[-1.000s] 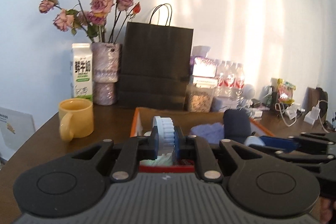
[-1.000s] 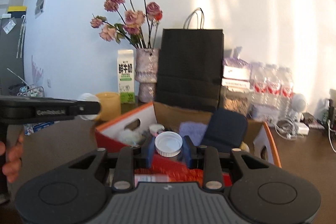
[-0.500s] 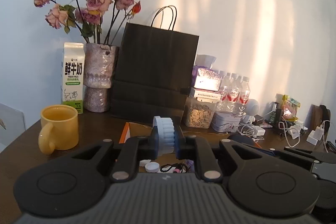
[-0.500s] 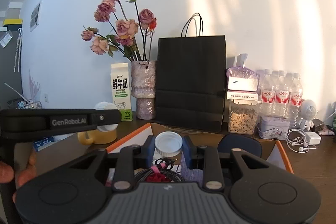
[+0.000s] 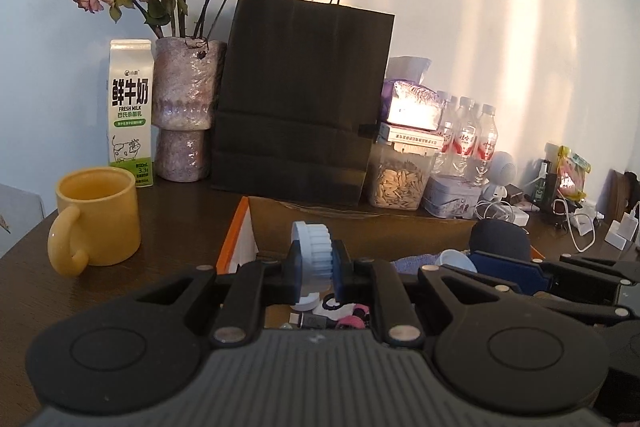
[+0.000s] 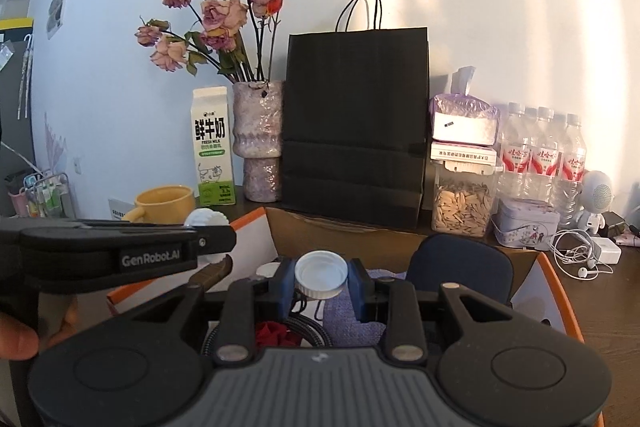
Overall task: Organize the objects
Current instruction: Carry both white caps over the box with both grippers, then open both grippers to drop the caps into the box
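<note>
A pale wall streaked with warm sunlight backs a dark wooden table (image 5: 180, 227) crowded along its far edge with a tall black paper bag (image 5: 300, 99), a mottled lilac vase of faded pink roses (image 5: 184, 111), a white and green milk carton (image 5: 131, 111), a clear jar of seeds (image 5: 400, 179) and a pack of water bottles (image 6: 540, 155). Directly ahead of both tools sits an open cardboard box with orange edges (image 6: 560, 291), holding a purple cloth (image 6: 352, 323), a dark blue round pouch (image 6: 460, 267), cables and small oddments. The left hand-held gripper (image 5: 316, 269) is clamped on a ribbed white plastic cap (image 5: 316, 255) held on edge, above the near left part of the box, with a yellow ceramic mug (image 5: 98, 219) off to its left on the table. The right hand-held gripper (image 6: 321, 285) is closed on a round white plastic lid (image 6: 321, 274), its face turned toward the camera, hovering over the middle of the box; the left tool shows at its left, the person's fingers (image 6: 18, 339) wrapped round the handle. Judging by this, the sorting seems partway along: a lot already lies in the box, yet these two caps remain in the air and unplaced. Whether they are meant for the box or for somewhere else cannot be told from here, and much clutter at the back looks untouched.
</note>
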A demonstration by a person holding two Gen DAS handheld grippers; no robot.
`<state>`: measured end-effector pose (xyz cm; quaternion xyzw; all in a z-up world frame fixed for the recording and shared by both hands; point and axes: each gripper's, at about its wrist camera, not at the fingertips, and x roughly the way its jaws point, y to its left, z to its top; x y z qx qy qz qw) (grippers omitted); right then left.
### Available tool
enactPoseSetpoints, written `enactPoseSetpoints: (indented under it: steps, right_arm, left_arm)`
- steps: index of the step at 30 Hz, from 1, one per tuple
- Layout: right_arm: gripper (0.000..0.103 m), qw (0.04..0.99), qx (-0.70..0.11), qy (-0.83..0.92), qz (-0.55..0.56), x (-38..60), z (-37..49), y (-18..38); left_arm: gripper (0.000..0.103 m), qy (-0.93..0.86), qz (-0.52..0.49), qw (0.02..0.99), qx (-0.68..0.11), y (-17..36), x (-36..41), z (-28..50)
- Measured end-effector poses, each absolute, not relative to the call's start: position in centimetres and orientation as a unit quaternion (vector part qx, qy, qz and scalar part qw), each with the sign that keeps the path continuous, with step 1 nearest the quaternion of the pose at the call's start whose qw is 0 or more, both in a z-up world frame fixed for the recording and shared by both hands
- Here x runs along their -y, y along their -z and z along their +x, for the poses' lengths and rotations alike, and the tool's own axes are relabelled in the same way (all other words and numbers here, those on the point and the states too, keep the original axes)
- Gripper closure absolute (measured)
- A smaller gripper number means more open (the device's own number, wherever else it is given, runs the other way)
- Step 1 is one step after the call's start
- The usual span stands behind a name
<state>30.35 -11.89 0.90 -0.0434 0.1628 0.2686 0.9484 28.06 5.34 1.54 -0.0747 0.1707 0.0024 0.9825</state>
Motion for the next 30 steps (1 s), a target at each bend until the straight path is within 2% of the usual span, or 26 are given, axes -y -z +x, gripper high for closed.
enactPoseSetpoints:
  steps: [4, 5, 6, 7, 8, 9, 10, 13, 30]
  right_arm:
    - [0.076, 0.948, -0.165, -0.269, -0.049, 11.8, 30.1, -0.8]
    - [0.075, 0.947, -0.167, -0.268, -0.05, 11.8, 30.1, -0.7]
    - [0.072, 0.947, -0.169, -0.267, -0.052, 11.8, 30.0, -0.6]
    - [0.056, 0.947, -0.172, -0.265, -0.053, 11.9, 30.0, -0.5]
    - [0.033, 0.947, -0.175, -0.263, -0.052, 11.9, 30.1, -0.5]
    - [0.021, 0.947, -0.177, -0.262, -0.049, 12.1, 30.1, -0.4]
    - [0.006, 0.948, -0.176, -0.26, -0.045, 12.2, 30.1, -0.4]
    - [0.0, 0.95, -0.173, -0.256, -0.04, 12.5, 29.9, -0.4]
    - [0.0, 0.953, -0.175, -0.246, -0.033, 13.2, 29.3, -0.4]
  left_arm:
    - [0.087, 0.002, -0.072, 0.984, -0.164, -1.8, -5.2, 27.7]
    - [0.083, 0.005, -0.073, 0.984, -0.16, -1.8, -5.3, 27.6]
    - [0.065, 0.006, -0.072, 0.985, -0.159, -1.8, -5.3, 27.5]
    - [0.05, 0.005, -0.07, 0.985, -0.158, -1.9, -5.3, 27.4]
    - [0.015, 0.0, -0.069, 0.985, -0.157, -1.8, -5.3, 27.3]
    - [0.0, -0.006, -0.068, 0.986, -0.15, -1.8, -5.3, 27.1]
    - [0.0, -0.011, -0.066, 0.988, -0.139, -1.8, -5.2, 26.8]
    - [0.0, -0.012, -0.061, 0.988, -0.139, -1.9, -5.0, 26.7]
    - [0.0, -0.016, -0.081, 0.987, -0.138, -1.7, -5.7, 26.0]
